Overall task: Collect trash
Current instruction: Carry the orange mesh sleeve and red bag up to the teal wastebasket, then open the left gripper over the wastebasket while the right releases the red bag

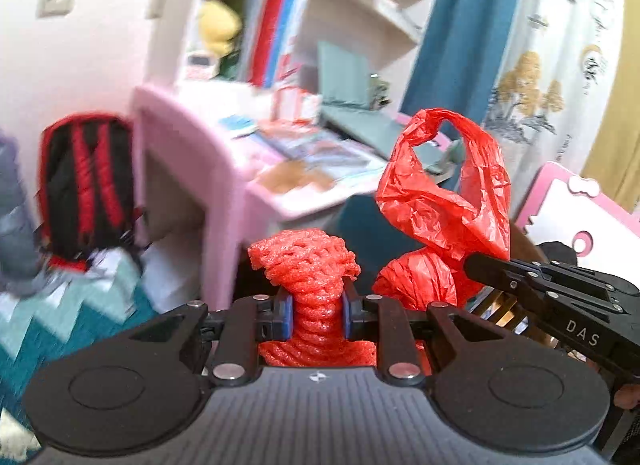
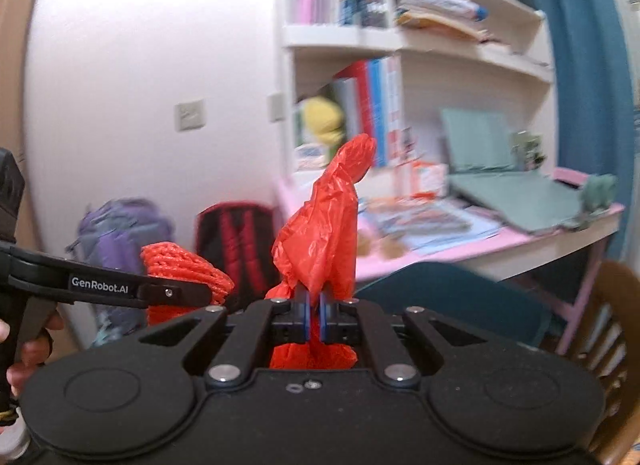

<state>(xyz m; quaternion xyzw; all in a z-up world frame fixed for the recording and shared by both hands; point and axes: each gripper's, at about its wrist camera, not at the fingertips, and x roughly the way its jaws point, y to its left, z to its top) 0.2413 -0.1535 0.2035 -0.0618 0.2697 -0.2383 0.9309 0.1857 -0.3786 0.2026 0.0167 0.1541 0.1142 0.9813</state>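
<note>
Behind red bag (image 1: 444,201), pink board (image 1: 576,209).

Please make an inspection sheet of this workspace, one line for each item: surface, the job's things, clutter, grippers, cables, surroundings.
Surface: pink desk, blurred, mostly covered.
Job's things: red foam net and red plastic bag, both lifted in the air, side by side.
Clutter: papers and booklets spread on the desk; green folder lying on it.
Grippers: left gripper is shut on the foam net, squeezing its middle; right gripper is shut on the plastic bag.
Cables: nothing seen.
Surroundings: white bookshelf with books, yellow plush toy, red-black backpack and purple backpack by the wall, teal curtain, zigzag rug.
</note>
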